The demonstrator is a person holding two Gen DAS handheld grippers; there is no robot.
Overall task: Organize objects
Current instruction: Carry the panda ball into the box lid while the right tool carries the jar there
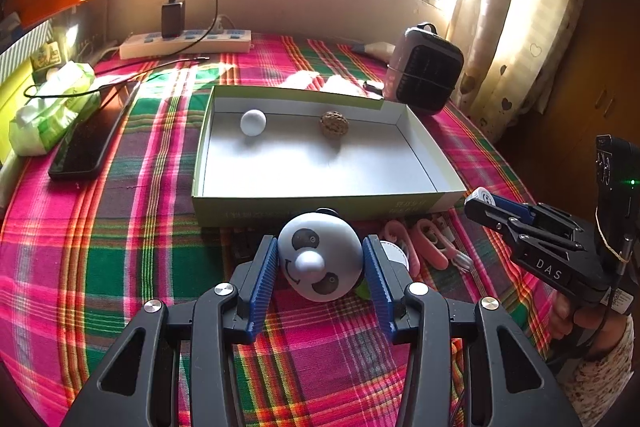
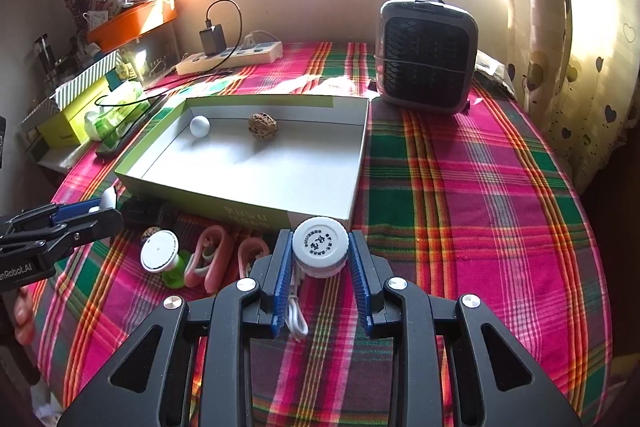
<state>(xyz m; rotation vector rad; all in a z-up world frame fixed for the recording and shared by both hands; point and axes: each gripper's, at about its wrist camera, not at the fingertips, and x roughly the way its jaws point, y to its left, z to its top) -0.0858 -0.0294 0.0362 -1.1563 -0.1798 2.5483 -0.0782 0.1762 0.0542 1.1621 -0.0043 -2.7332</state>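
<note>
L gripper was clamped on the round white panda-face toy ball, blue ribbed pads on both flanks, just short of the near wall of the shallow green-sided cardboard box w/ white lining. R gripper was clamped on a small white screw-cap jar, cap w/ printed text facing cam, at approx 6 o'clock of the box's near R corner. Box already held a white smooth ball and a brown wrinkled walnut, both at far wall, approx 11 and 12 o'clock. Left on the pink-green plaid cloth: pink clips, white cable, white disc-topped item.

Judgement: step = carry both into box. Should clear the near wall before going fwd; lower to the bare near floor, well apart from ball/walnut. Panda ball will roll, so release low, not dropped. Keep jar upright.
</note>
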